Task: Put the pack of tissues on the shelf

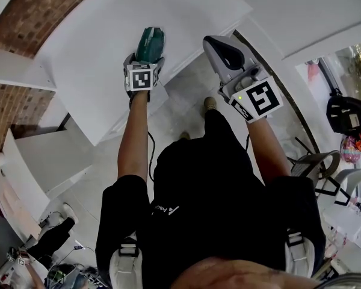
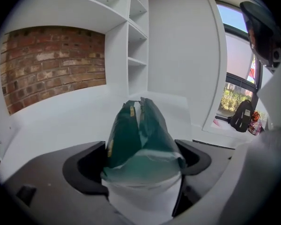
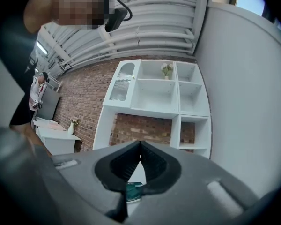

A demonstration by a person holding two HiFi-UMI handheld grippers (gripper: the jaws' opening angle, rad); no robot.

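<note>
**Item: pack of tissues [image 2: 140, 135].** Green wrapper, soft and creased. Stood on end on the broad white shelf [image 2: 51, 125] below the brick wall [image 2: 51, 64], between the jaws of the left gripper [image 2: 140, 158].

**Left gripper.** Jaws spread wide. A dark gap is seen at the left pad, and no squeeze on the wrapper is evident, so the pack is judged to be released rather than held.

**Right gripper [image 3: 140, 144].** Jaws closed tip to tip, with nothing between them. It is held clear, to the right of the shelf.

**Hazards, as judged.**
- The wrapper lies close to the right pad. If the gripper is drawn back crookedly, the film could be snagged and the pack dragged toward the front edge.
- The pack is tall, soft and on end, so it could be tipped over by a light brush.

**Views compared.**
- Left gripper view: the clearance at the pads is shown only here.
- Head view: the pack's [image 1: 150, 41] place on the shelf [image 1: 90, 71] is given, with the left gripper [image 1: 147, 58] and right gripper [image 1: 215, 42] well apart.
- Right gripper view: the whole shelf unit [image 3: 154, 90] is shown only here, and merely a corner of the pack [image 3: 133, 191].
</note>
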